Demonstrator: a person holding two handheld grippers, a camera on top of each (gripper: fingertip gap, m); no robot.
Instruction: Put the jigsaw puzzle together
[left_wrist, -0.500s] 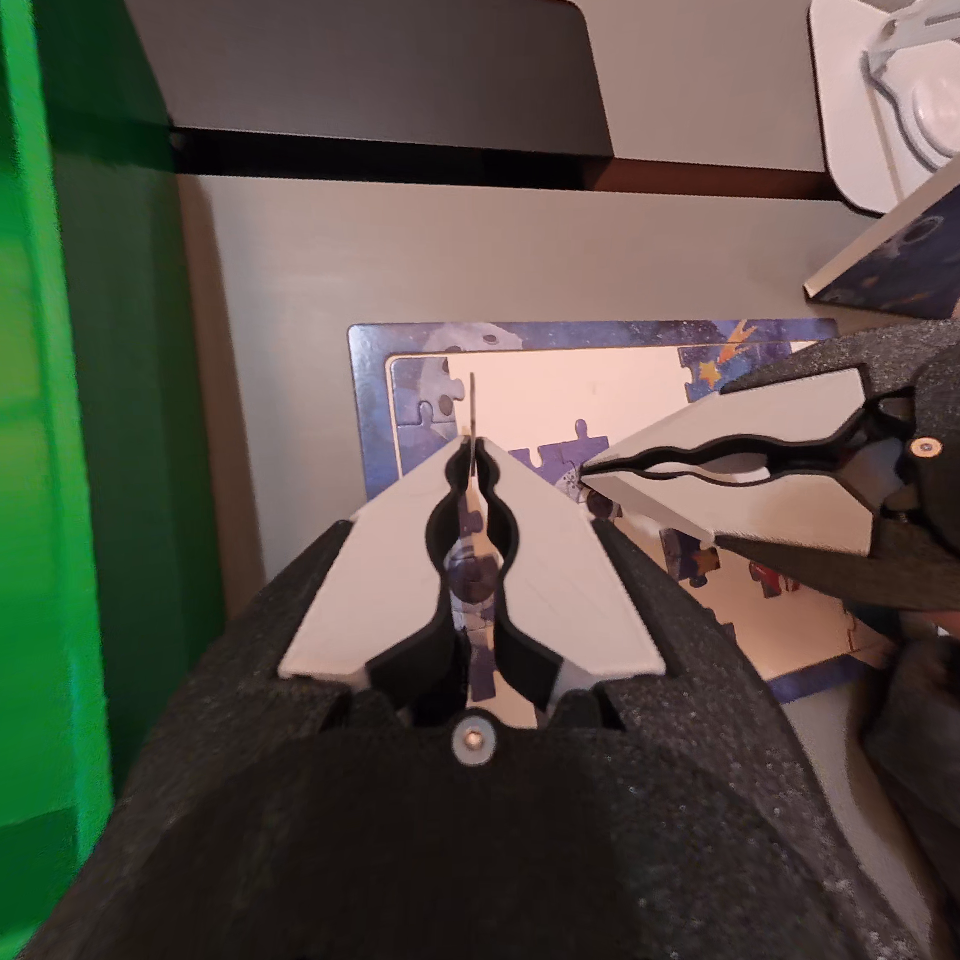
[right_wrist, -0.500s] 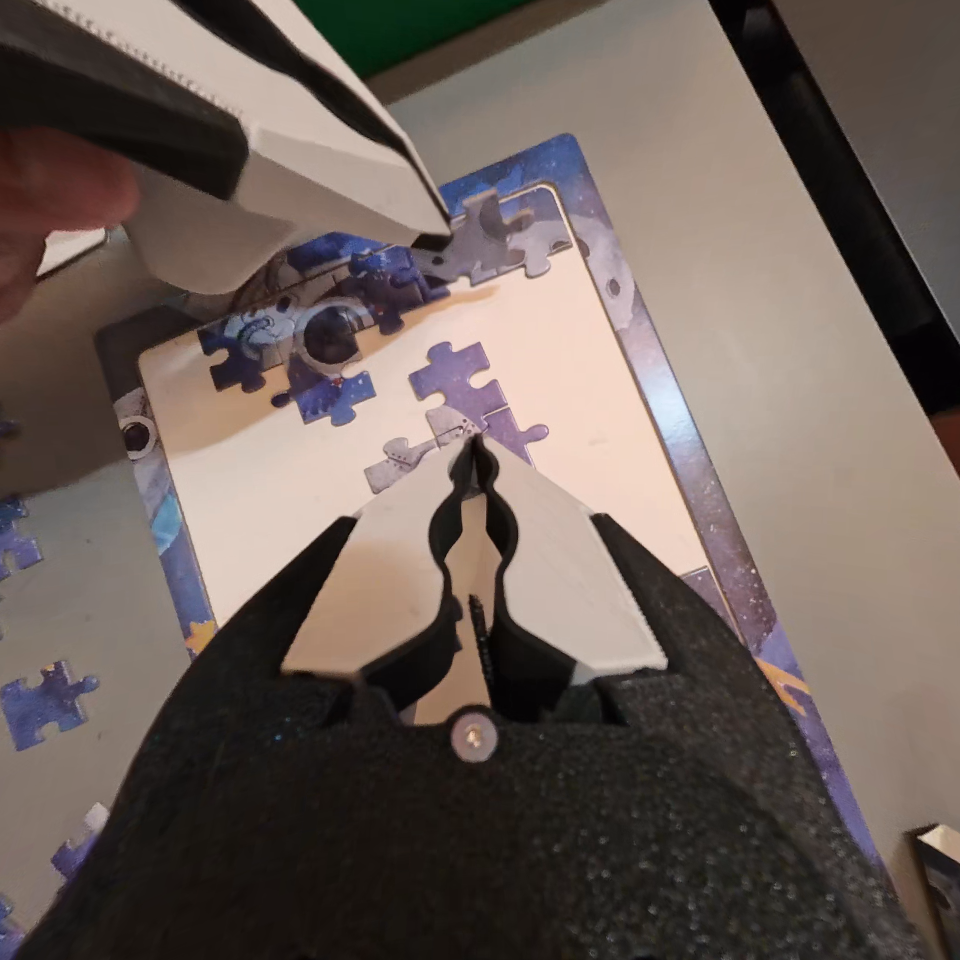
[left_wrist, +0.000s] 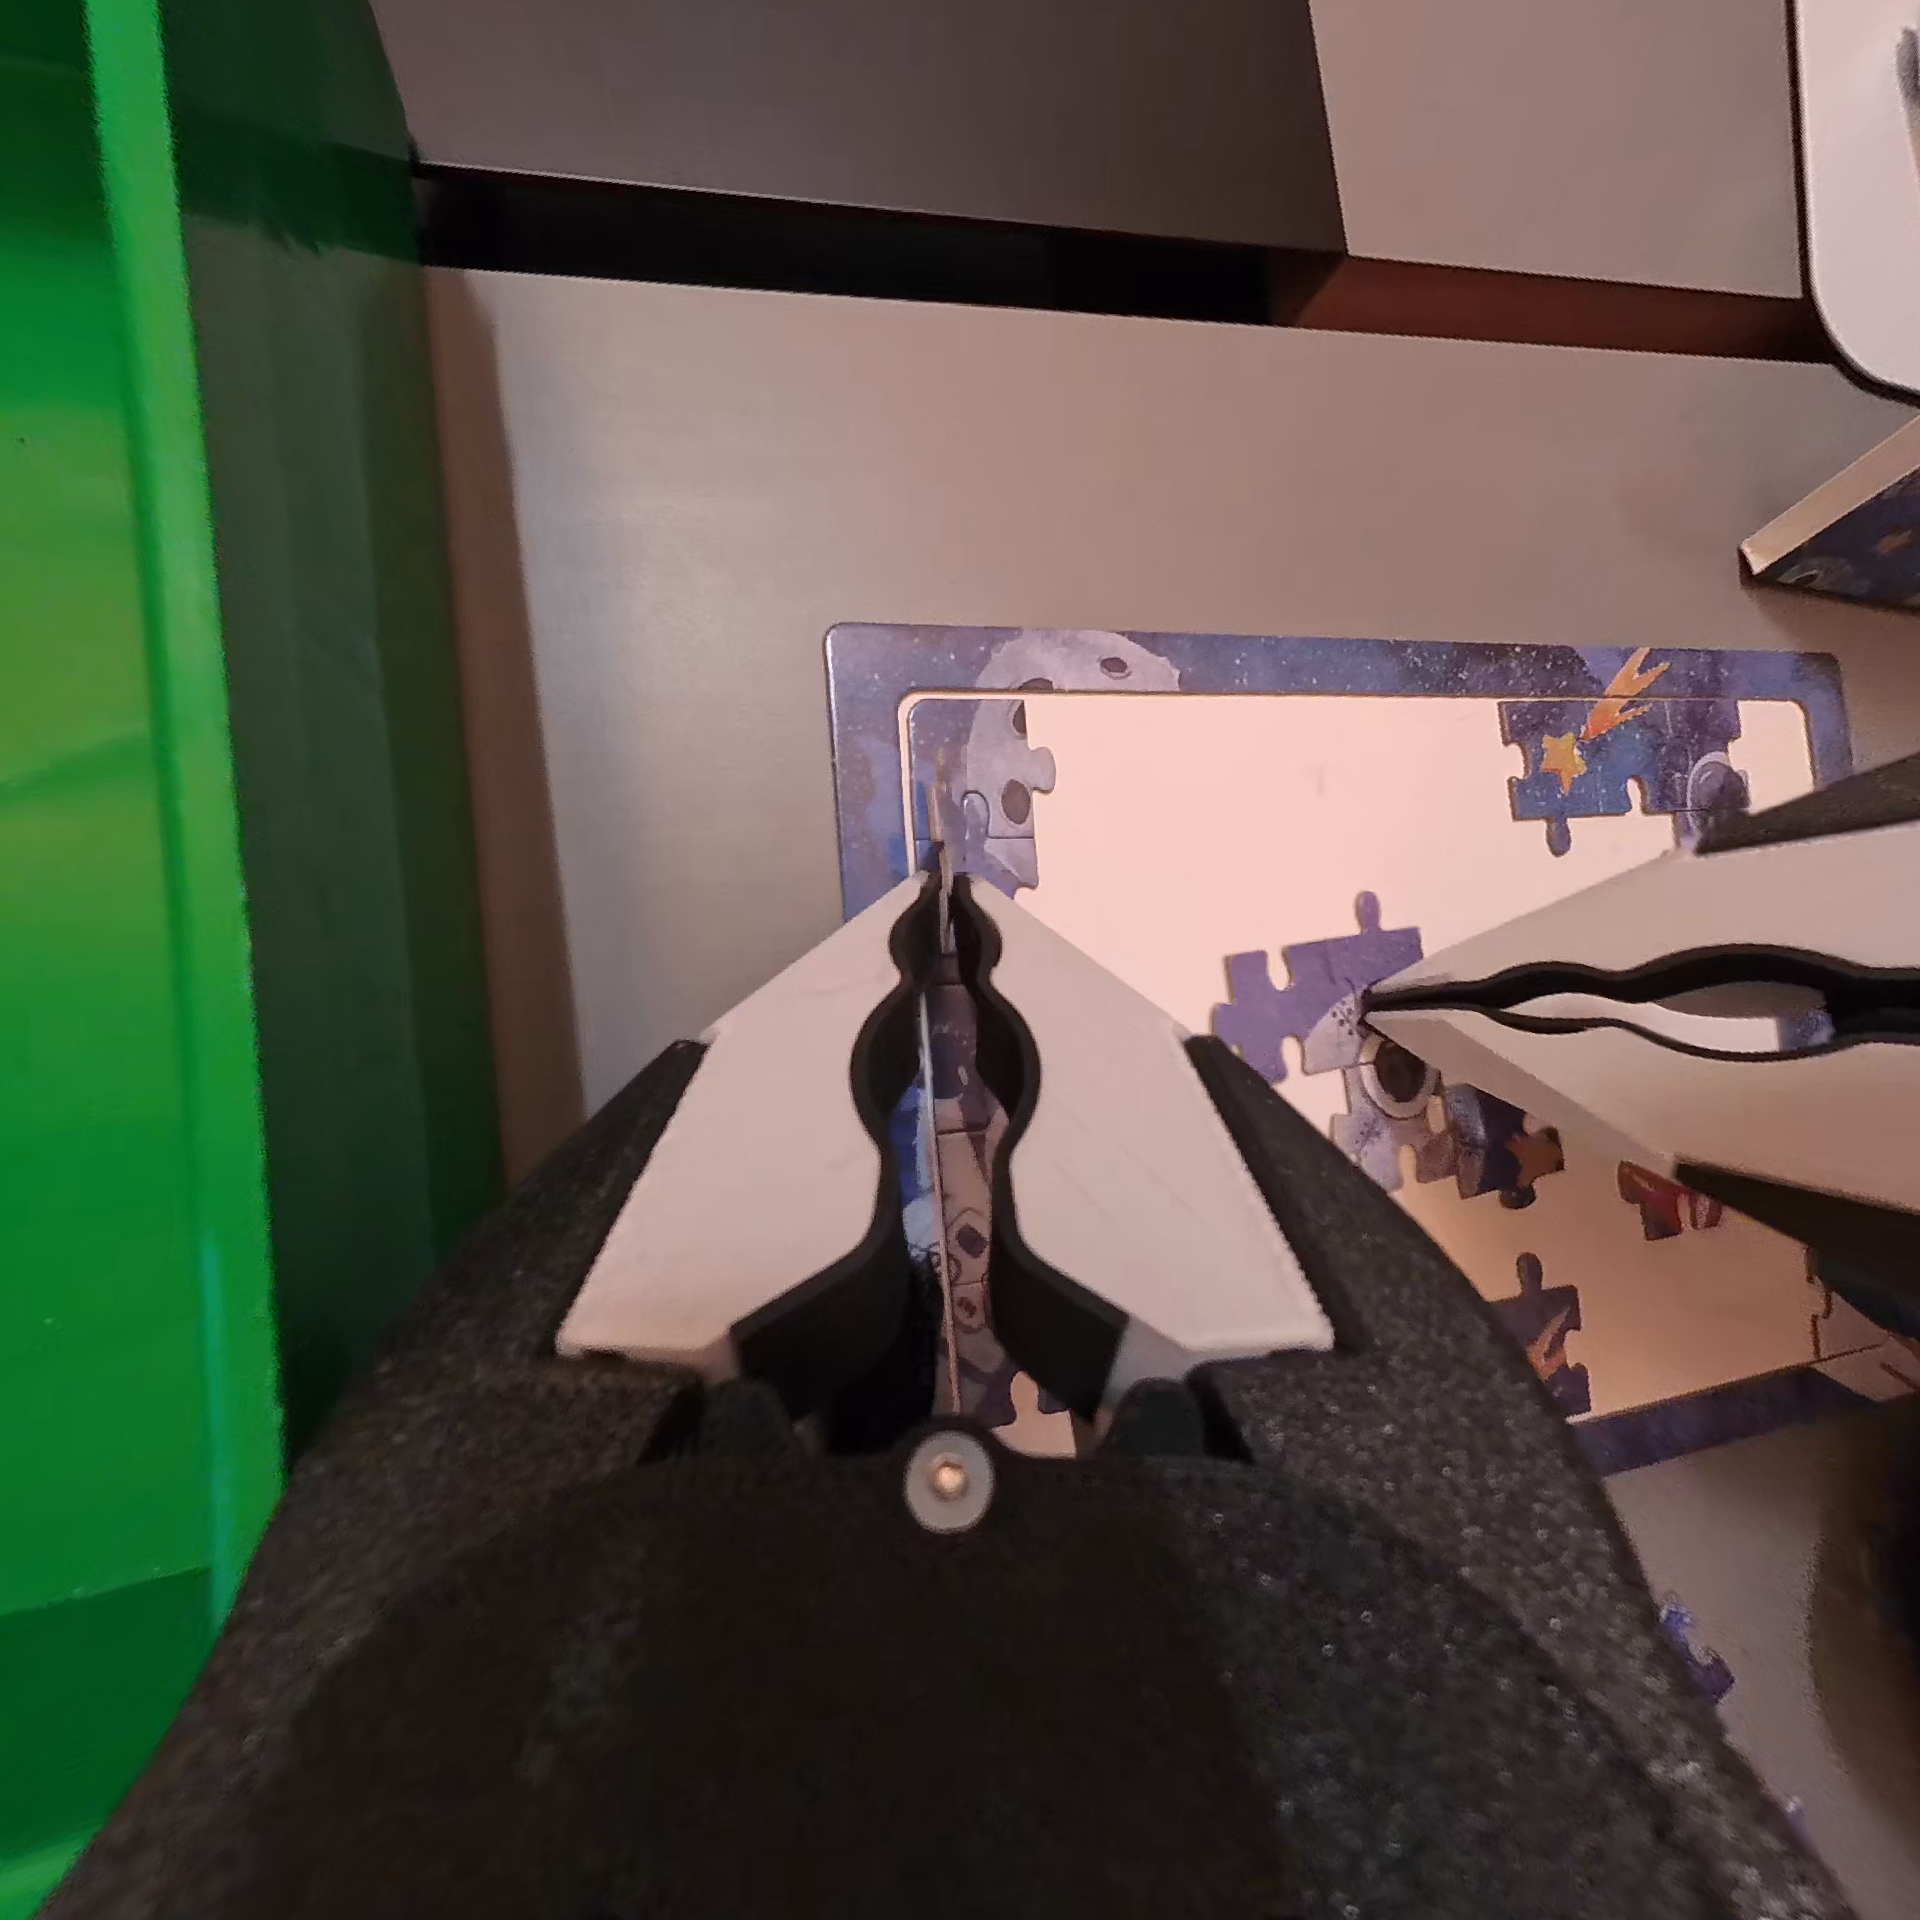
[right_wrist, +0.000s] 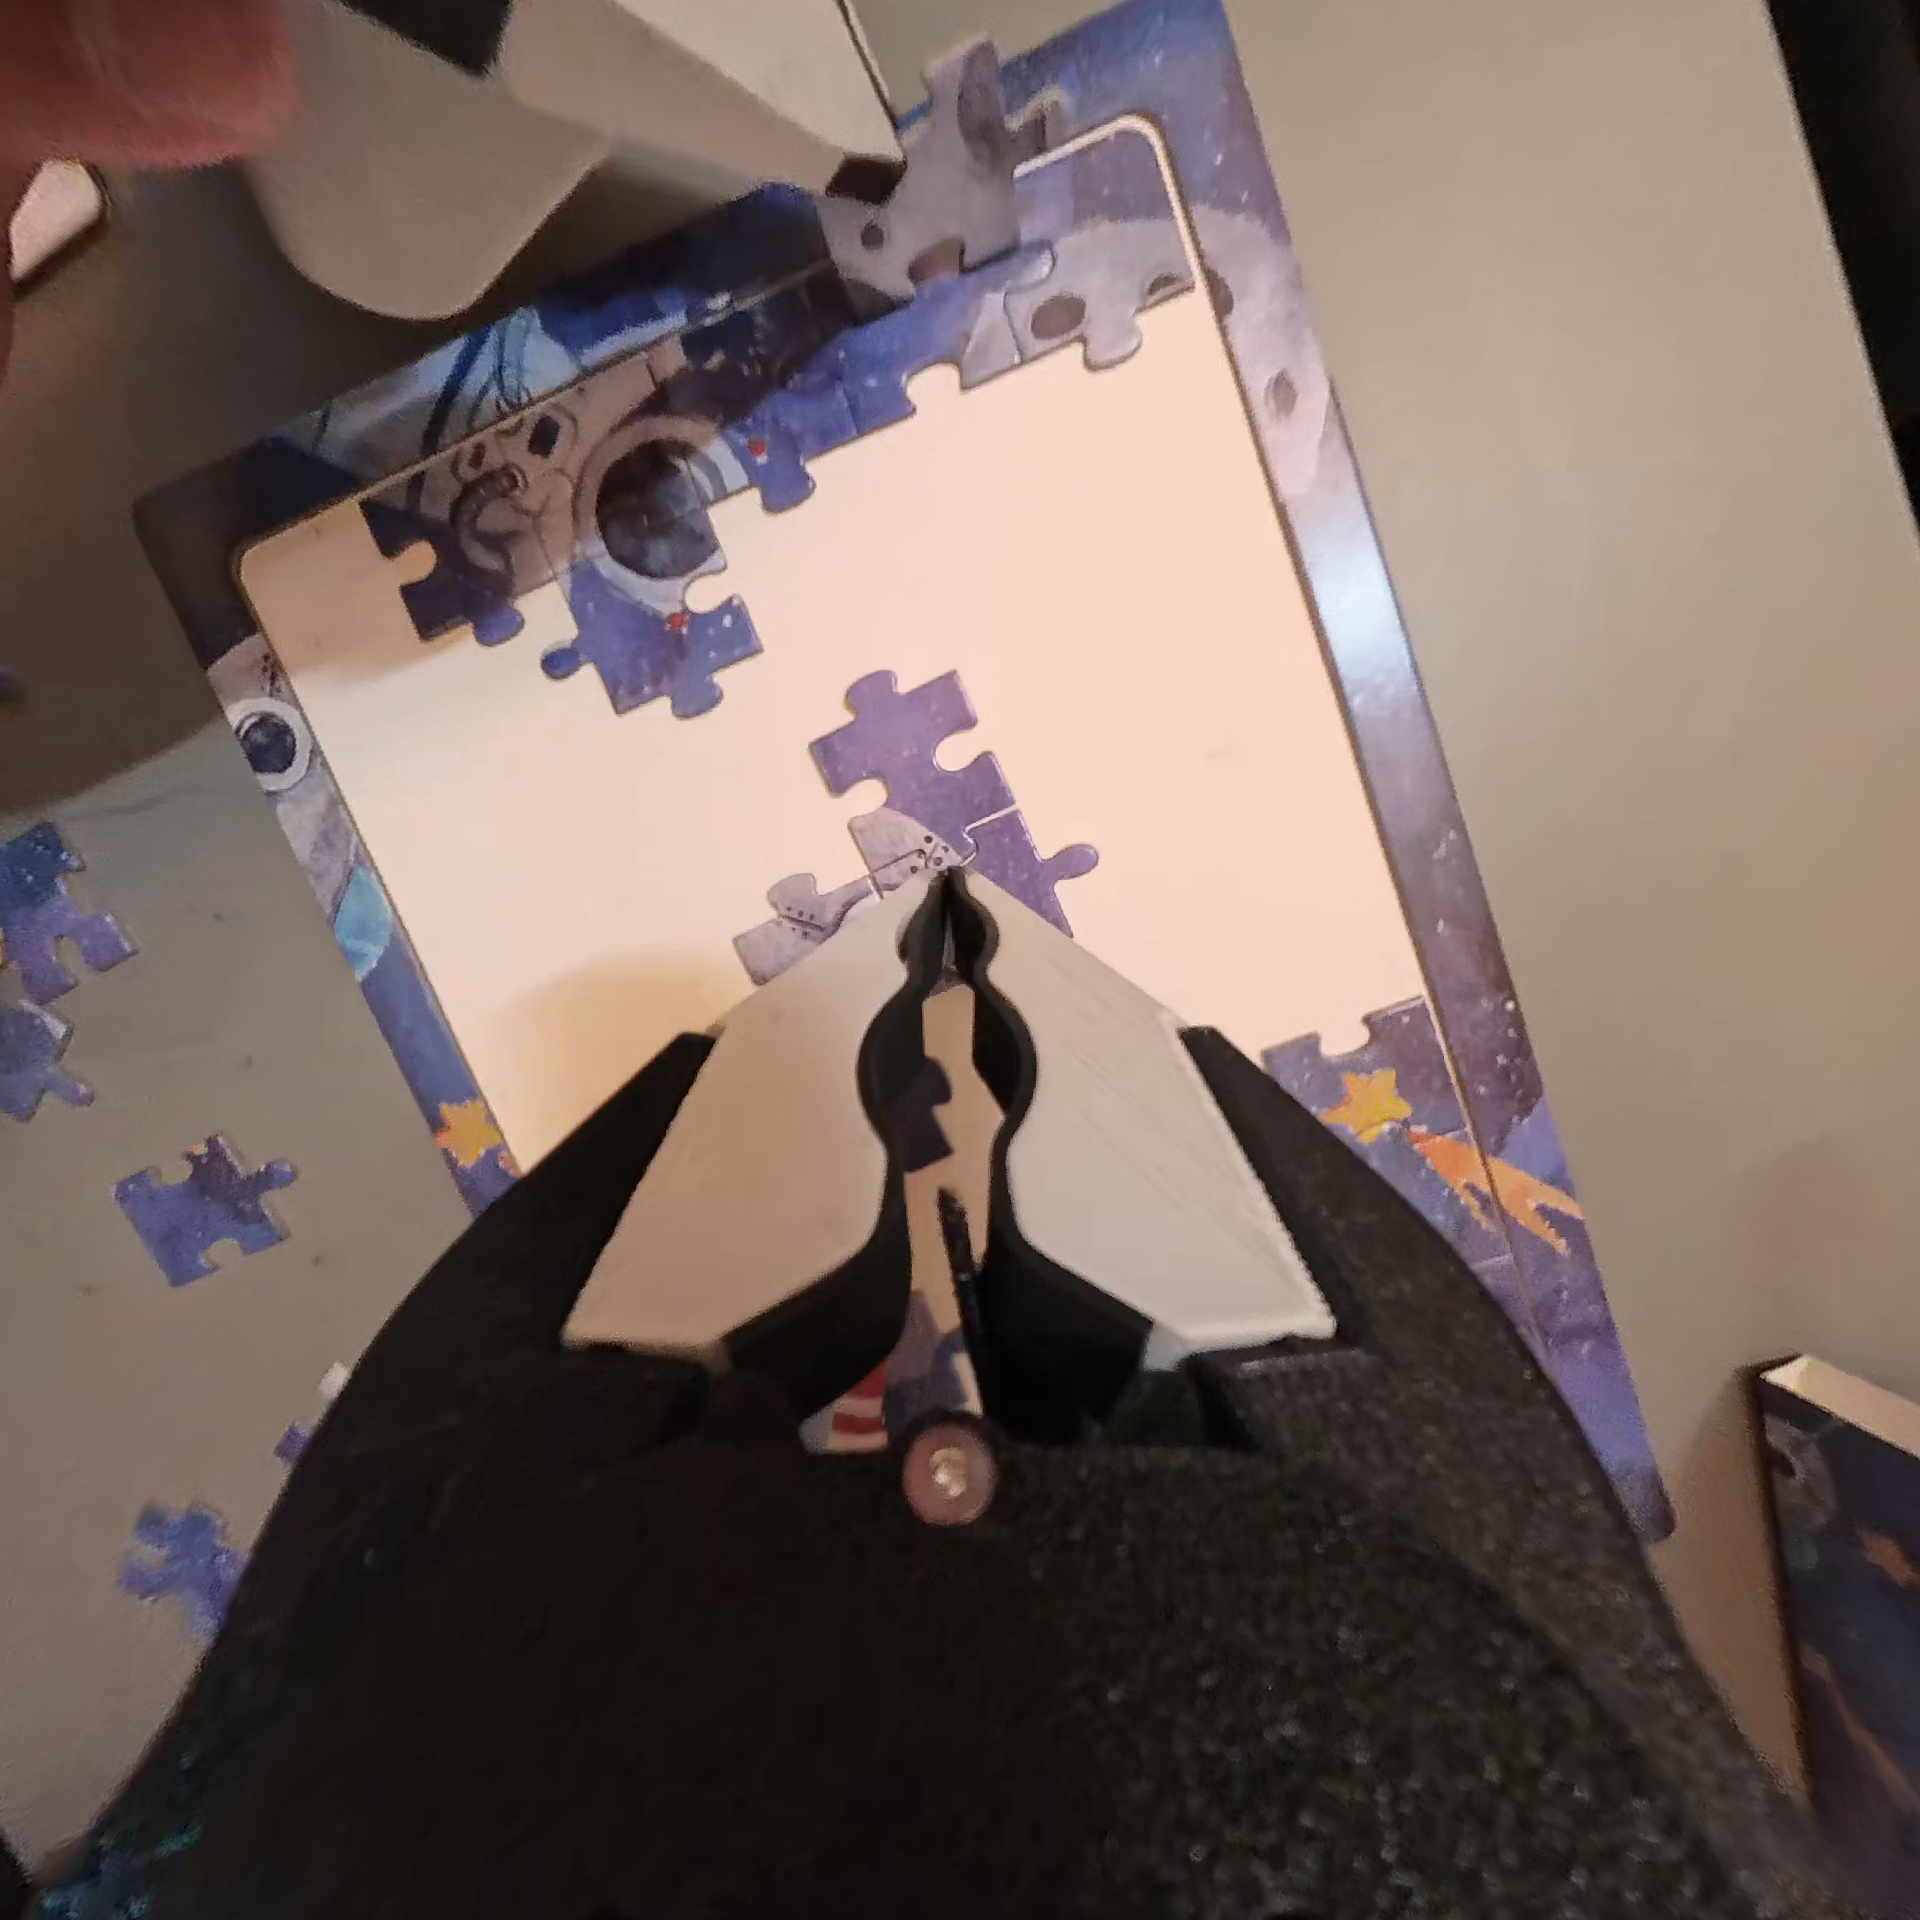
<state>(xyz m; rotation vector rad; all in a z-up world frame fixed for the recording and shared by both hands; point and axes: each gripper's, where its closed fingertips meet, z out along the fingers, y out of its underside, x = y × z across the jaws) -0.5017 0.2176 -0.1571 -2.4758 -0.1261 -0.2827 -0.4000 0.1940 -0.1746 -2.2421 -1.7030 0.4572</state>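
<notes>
Two grippers work over a blue puzzle frame (right_wrist: 1382, 665) that lies flat on the grey worktop (right_wrist: 1621, 520). Inside the frame, a row of joined pieces (right_wrist: 634, 488) runs along one side and shows a spaceman. A small group of purple and grey pieces (right_wrist: 914, 790) sits in the middle of the bare cream board. Two more joined pieces with a yellow star (right_wrist: 1371, 1091) fill one corner.

The left gripper (left_wrist: 948, 883) has its jaws closed on a grey piece (right_wrist: 961, 197). It holds the piece on edge, just over the frame's far corner beside the moon pieces. A hand (right_wrist: 125, 83) shows at the top corner of the right view.

The right gripper (right_wrist: 948, 883) points down at the middle group. Its jaws are pinched together with nothing between them, and the tips touch a grey piece there.

Several loose pieces (right_wrist: 197, 1205) lie on the worktop beside the frame. A box (right_wrist: 1849, 1621) sits near the frame's other side. A green wall (left_wrist: 135, 831) stands past the worktop's edge.
</notes>
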